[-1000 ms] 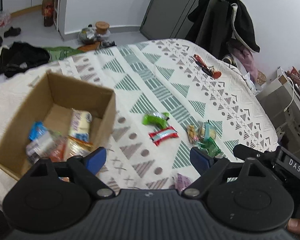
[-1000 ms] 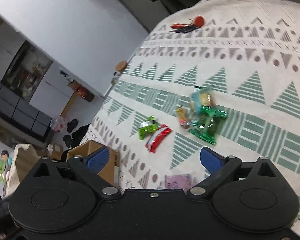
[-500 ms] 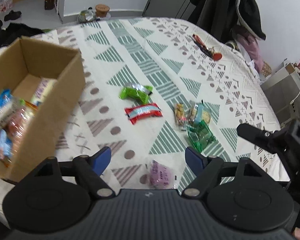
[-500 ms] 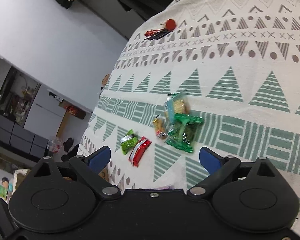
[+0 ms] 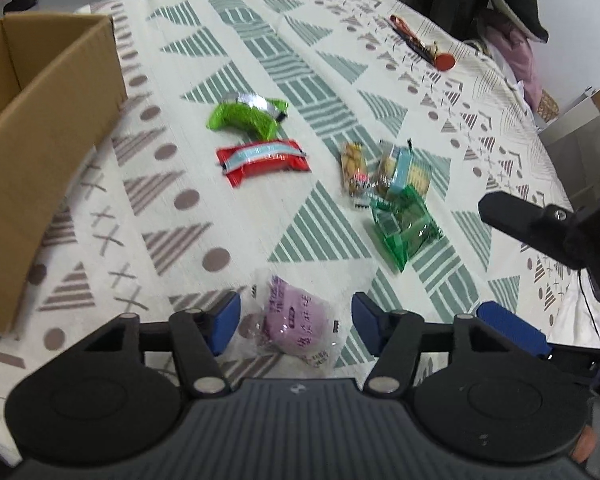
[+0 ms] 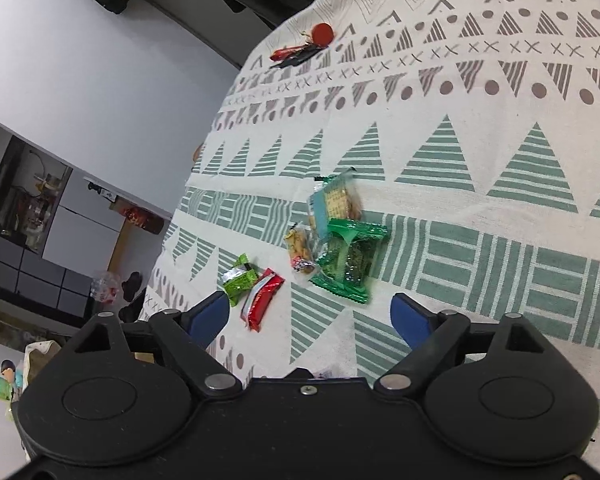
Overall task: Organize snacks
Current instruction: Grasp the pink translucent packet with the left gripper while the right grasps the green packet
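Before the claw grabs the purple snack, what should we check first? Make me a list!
1. Left claw open: ok, fingers spread wide.
2. Purple snack sits between the fingers: ok, centred in the gap.
3. Nothing else in the gap: ok, only the purple snack.
4. Cardboard box within sight for the drop: ok, at the left on the patterned cloth.
5. Right claw out of the way: ok, open, empty and off to the side.
6. Claw low enough to touch the wrapper: cannot tell from this view.
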Demonstrator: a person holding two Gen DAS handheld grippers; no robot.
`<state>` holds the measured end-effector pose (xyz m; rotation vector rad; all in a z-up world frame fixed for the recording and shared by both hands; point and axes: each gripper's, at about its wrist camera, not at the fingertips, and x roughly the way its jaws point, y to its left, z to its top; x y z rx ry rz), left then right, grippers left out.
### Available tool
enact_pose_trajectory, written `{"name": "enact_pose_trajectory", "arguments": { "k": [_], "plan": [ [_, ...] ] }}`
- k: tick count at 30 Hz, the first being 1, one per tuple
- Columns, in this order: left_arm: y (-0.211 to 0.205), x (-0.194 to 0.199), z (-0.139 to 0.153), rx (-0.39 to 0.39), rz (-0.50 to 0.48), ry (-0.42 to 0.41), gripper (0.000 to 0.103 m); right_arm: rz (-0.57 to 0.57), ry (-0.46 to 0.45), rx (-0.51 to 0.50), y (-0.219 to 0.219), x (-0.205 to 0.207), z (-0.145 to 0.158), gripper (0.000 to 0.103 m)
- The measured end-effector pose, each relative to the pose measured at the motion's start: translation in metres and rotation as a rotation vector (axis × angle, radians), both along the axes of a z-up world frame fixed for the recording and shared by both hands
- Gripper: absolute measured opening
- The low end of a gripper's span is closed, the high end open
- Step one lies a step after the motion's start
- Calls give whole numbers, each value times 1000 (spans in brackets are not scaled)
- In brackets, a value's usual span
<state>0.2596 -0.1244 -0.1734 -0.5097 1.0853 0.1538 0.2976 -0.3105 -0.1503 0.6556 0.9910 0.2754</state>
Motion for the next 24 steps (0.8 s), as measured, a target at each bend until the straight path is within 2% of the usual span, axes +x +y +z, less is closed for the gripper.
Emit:
{"name": "enact_pose_trajectory", "arguments": {
  "k": [2, 4, 10, 24],
  "plan": [
    [-2, 2, -7, -13, 1, 16, 51, -3, 14, 2, -1, 3, -4, 81],
    [-2, 4, -11, -7, 6, 21, 34, -5, 25, 6, -1, 6, -8, 79],
    [6, 9, -2, 16, 37, -38, 20, 2, 34, 29, 0, 15, -16, 76],
    [37, 31, -1, -38, 50, -86, 15, 2, 52, -50, 18, 37, -36, 65]
  ]
}}
